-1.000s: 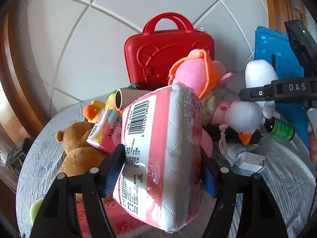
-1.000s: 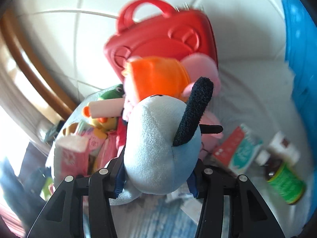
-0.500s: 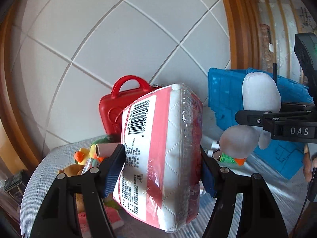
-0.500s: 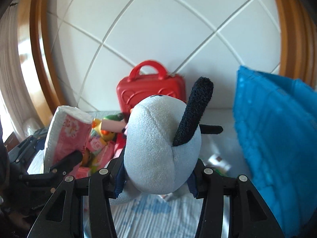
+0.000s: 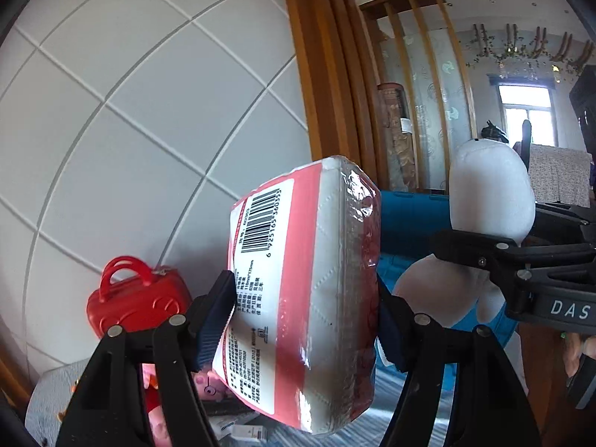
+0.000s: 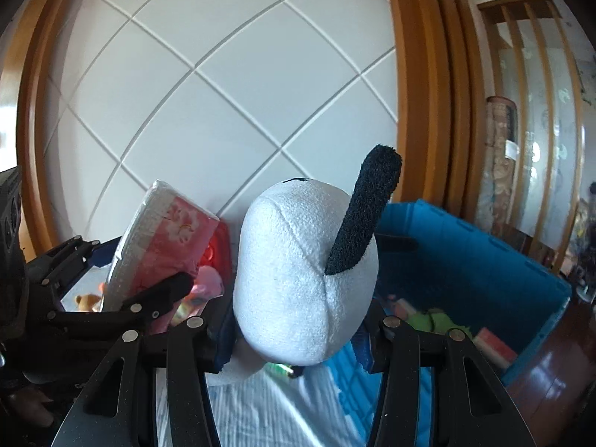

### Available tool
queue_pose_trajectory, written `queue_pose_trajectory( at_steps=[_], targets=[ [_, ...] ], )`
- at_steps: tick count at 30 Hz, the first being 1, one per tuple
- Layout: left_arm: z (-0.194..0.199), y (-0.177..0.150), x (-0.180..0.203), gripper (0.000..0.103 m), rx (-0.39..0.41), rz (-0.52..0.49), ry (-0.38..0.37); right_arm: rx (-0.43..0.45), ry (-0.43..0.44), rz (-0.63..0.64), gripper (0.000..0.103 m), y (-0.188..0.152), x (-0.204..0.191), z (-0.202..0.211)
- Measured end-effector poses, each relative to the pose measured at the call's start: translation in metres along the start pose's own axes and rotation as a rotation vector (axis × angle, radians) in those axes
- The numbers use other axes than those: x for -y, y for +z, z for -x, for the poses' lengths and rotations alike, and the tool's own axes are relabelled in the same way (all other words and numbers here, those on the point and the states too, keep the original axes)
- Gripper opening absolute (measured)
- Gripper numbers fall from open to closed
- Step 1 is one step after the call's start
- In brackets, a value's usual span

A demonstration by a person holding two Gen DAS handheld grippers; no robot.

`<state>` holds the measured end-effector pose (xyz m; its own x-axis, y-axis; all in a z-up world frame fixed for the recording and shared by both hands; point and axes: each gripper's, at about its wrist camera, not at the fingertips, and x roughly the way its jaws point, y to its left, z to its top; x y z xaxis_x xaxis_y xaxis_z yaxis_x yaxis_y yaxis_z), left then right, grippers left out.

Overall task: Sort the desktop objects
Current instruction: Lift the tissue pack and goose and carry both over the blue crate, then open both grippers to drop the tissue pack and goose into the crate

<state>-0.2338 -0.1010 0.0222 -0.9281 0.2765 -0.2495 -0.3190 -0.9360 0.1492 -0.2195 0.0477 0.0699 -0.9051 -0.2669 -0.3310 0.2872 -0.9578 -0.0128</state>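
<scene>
- The left gripper (image 5: 303,329) is clamped on a pink-and-white tissue pack (image 5: 309,298), its pads pressing the pack's two sides, and holds it in the air above the desk (image 5: 48,402).
- The right gripper (image 6: 298,335) is closed partway on a white plush toy (image 6: 298,279) with a black ear, pinching it low on the body, so the head stands above the fingers.
- Just beyond the toy sits the open blue crate (image 6: 484,260), with a few items already lying inside.
- My advice: keep both grips firm, carry each load over the near rim before letting go, and release one at a time.
- The pack hangs tilted; lower it into the crate rather than dropping it.
- Farther back, the red case (image 5: 138,301) and other toys remain on the desk, unsorted.
</scene>
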Motion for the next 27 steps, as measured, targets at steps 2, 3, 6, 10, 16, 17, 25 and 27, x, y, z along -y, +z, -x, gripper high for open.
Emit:
queue_pose_trajectory(
  at_steps=[2, 3, 6, 10, 16, 17, 25, 27],
  targets=[
    [-0.008, 0.02, 0.021, 0.069, 0.031, -0.02, -0.005, 0.028, -0.023, -0.014, 0.049, 0.009, 0.025, 0.014],
    [-0.011, 0.028, 0.03, 0.069, 0.043, -0.026, -0.005, 0.04, -0.035, -0.021, 0.049, 0.014, 0.038, 0.017],
    [-0.028, 0.05, 0.055, 0.069, 0.067, -0.044, -0.005, 0.077, -0.076, -0.033, 0.049, 0.028, 0.075, 0.025],
    [-0.064, 0.072, 0.084, 0.069, 0.065, -0.064, -0.005, 0.106, -0.118, -0.044, 0.049, 0.044, 0.125, 0.032],
    [-0.115, 0.096, 0.129, 0.069, 0.041, -0.09, -0.009, 0.116, -0.151, -0.064, 0.049, 0.054, 0.182, 0.025],
    [-0.123, 0.099, 0.134, 0.069, 0.033, -0.094, -0.008, 0.111, -0.154, -0.066, 0.049, 0.054, 0.191, 0.022],
    [-0.179, 0.116, 0.165, 0.071, -0.032, -0.103, -0.019, 0.065, -0.171, -0.101, 0.05, 0.047, 0.233, -0.012],
    [-0.189, 0.116, 0.169, 0.072, -0.048, -0.104, -0.021, 0.053, -0.176, -0.109, 0.05, 0.044, 0.245, -0.02]
  ],
)
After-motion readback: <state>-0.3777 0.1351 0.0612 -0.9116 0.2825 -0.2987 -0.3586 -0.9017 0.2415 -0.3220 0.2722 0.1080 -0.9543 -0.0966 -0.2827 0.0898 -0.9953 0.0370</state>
